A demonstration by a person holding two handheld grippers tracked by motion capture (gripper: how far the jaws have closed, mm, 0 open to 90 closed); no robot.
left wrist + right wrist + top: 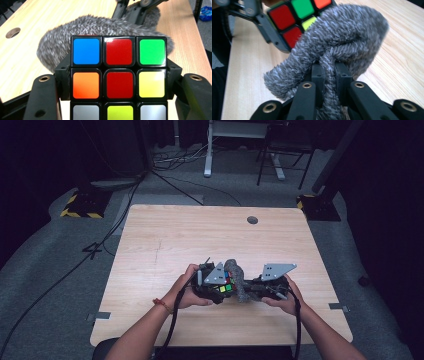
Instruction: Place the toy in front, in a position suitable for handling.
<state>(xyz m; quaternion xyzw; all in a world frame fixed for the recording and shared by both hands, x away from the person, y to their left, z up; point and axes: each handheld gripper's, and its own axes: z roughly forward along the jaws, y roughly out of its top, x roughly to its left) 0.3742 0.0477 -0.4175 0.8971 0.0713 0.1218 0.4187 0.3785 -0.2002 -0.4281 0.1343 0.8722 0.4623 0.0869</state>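
My left tongs (pixel 120 100) clamp the cube (pixel 119 75), right tongs (pixel 329 75) pinch the cloth (pixel 342 37), cloth touching the cube's 3 o'clock side above the desk (pixel 175 235), near edge.

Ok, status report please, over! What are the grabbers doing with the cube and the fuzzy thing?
Left gripper clamped on puzzle cube. Right gripper pinching grey fuzzy cloth, pressed against cube. Table around them bare, nothing blocking.
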